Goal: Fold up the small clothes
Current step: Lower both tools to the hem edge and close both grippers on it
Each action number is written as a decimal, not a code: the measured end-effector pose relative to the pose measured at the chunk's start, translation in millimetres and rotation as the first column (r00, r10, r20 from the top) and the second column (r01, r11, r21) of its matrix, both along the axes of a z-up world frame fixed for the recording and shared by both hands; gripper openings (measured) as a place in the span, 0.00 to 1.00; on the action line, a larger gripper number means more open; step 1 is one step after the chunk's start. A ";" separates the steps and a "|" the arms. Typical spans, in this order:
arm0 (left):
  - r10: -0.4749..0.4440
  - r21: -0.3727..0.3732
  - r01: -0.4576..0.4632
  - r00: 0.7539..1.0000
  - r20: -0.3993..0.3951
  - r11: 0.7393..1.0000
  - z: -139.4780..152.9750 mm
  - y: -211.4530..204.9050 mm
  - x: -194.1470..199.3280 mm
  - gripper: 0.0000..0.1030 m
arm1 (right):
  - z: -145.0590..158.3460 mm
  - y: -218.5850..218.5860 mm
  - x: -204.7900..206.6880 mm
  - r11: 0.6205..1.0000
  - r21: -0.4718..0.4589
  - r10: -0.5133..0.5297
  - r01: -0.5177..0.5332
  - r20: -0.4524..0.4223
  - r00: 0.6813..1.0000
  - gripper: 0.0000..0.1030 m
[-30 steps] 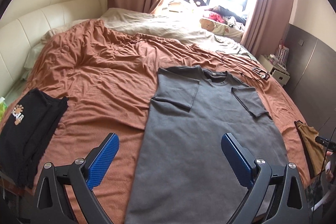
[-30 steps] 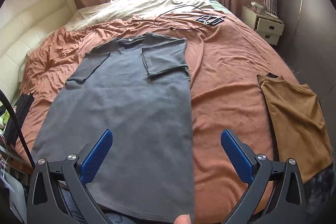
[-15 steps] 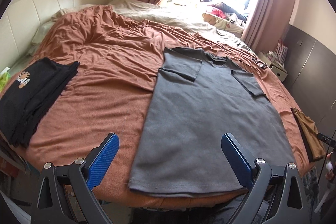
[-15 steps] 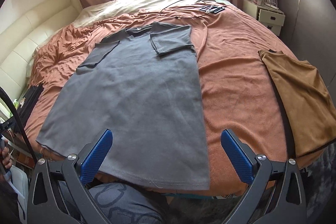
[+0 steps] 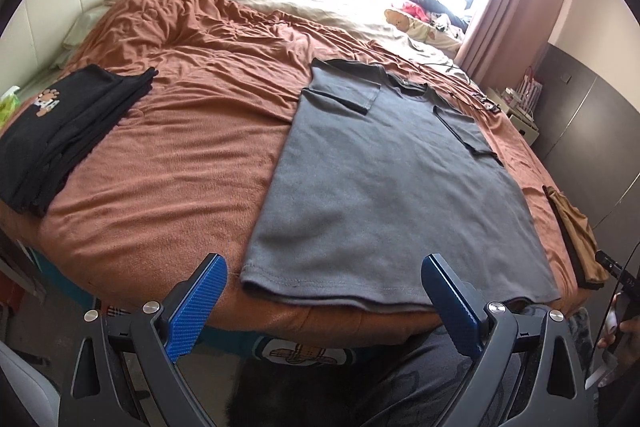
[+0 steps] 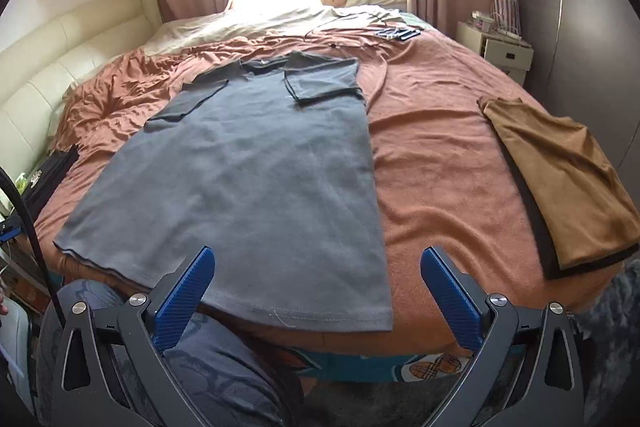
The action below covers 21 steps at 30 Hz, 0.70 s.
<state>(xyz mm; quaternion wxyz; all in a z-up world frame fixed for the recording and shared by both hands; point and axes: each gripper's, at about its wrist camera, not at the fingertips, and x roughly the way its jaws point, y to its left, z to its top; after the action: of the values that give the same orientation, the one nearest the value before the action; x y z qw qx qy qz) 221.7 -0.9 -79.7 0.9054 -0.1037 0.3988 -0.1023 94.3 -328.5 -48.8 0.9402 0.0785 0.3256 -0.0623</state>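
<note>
Grey T-shirt (image 5: 384, 187): flat at frame centre on rust-brown bed (image 5: 180, 155), sleeves folded inward, hem at near bed edge. Black folded garment (image 5: 60, 131): left of frame, apart. Tan garment (image 6: 560, 179): right edge. Left gripper (image 5: 324, 303), right gripper (image 6: 316, 295): both spread wide, empty, hovering off the hem.

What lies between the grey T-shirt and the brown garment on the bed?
Only bare blanket separates the grey T-shirt from the brown garment; the right wrist view shows it best.
</note>
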 end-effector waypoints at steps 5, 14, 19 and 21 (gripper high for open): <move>0.023 -0.029 -0.024 1.000 -0.010 0.999 -11.8 16.2 -7.3 0.86 | -17.7 -11.2 1.8 0.997 0.078 0.013 -0.009 -0.052 0.999 1.00; 0.075 -0.103 -0.082 0.995 -0.070 0.991 -34.7 50.0 5.4 0.68 | -37.7 -45.8 18.5 0.968 0.252 0.035 -0.016 -0.072 0.997 0.82; 0.093 -0.178 -0.122 0.983 -0.159 0.976 -58.3 65.5 23.2 0.51 | -50.9 -75.1 22.6 0.930 0.366 0.006 0.022 -0.074 0.997 0.68; 0.092 -0.192 -0.128 0.978 -0.187 0.973 -67.4 65.6 28.6 0.45 | -54.8 -84.1 21.4 0.923 0.382 -0.020 0.047 -0.074 0.997 0.68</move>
<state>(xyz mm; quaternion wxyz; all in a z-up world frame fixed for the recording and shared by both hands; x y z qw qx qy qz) 250.3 64.7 -147.1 0.8553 -0.2262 0.4587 -0.0825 115.8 -412.6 -103.6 0.8937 0.2642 0.3623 -0.0160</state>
